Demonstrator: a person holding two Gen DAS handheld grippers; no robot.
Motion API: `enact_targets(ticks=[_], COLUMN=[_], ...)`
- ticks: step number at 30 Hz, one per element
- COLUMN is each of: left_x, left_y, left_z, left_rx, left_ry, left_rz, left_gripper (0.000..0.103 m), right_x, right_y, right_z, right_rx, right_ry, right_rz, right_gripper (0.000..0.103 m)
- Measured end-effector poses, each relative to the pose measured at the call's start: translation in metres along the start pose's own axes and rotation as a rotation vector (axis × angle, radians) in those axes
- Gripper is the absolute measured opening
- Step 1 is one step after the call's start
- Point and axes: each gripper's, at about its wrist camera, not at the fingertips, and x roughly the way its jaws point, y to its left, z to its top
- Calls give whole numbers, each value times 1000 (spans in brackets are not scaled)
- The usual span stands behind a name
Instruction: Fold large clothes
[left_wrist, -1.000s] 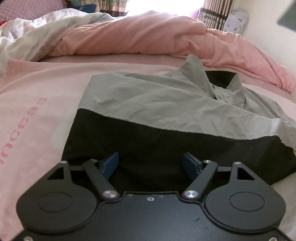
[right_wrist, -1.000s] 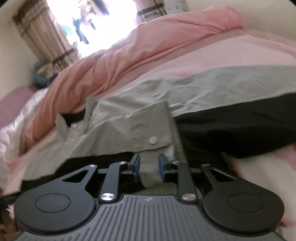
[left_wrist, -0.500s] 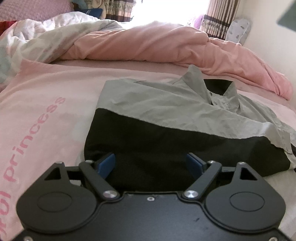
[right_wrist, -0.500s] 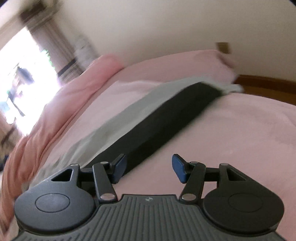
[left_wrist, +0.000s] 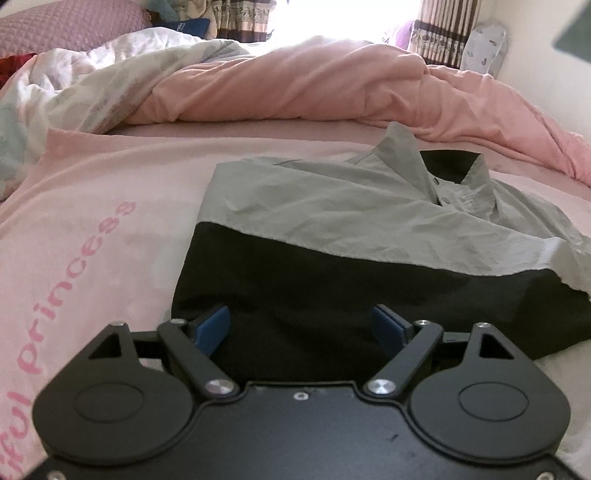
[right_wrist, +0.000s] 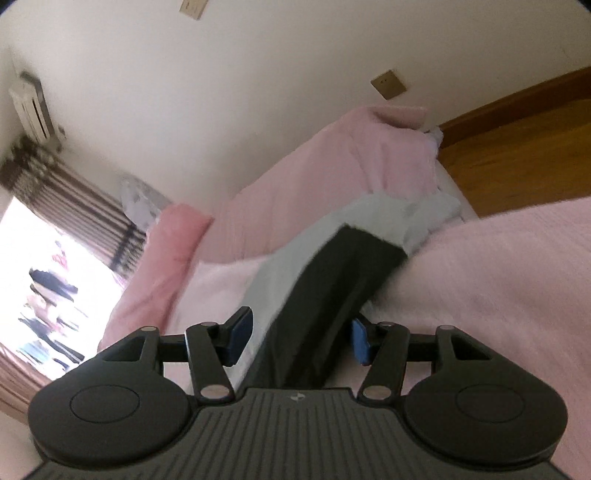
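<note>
- Where the pink bedsheet runs toward nine o'clock, pink letters read "princess"; the word before it is cut off, ending "ful".
- The folded grey-and-black shirt lies on the bed, its collar at one o'clock.
- The left tongs stand released over the shirt's black hem, gripping nothing.
- The right tongs are released too; a blurred shirt sleeve runs between them toward one o'clock, contact unclear.

Daylight blows out the window in both views; right-wrist view motion-blurred, edges fisheye-bent.
</note>
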Motion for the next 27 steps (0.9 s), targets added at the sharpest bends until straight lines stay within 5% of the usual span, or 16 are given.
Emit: enact_targets(ticks=[3,4,5,8,16,20,23,27], left_x=[6,7,7,7,1,-6,-14,-22], left_y=[1,0,1,-1,0,0,4,13], left_z=[0,-1,-1,-2,-1,-2,-2,-2], left_rx=[-3,-2,0,9,1,3,-11,-32], left_ry=[9,10,12,14,8,2,-13,-24], left_rz=[7,8,7,-2,-49,-70,-90,-98], left_gripper=[85,85,85,85,85,85,85,85], right_x=[3,3,3,-4,-57,-86,-109,-136], right_y=[1,3,7,21,131,221,285,340], right_z=[1,0,0,0,-29,-97,-179,-314], right_rx=[-7,-26,-55,-116,-383,-584,-747,-915], right_ry=[-13,-12,-9,-19,-122,-76,1,237], right_rz=[-29,-50,-89,-123,38,237,430,681], right_gripper=[60,51,31,9,3,3,3,15])
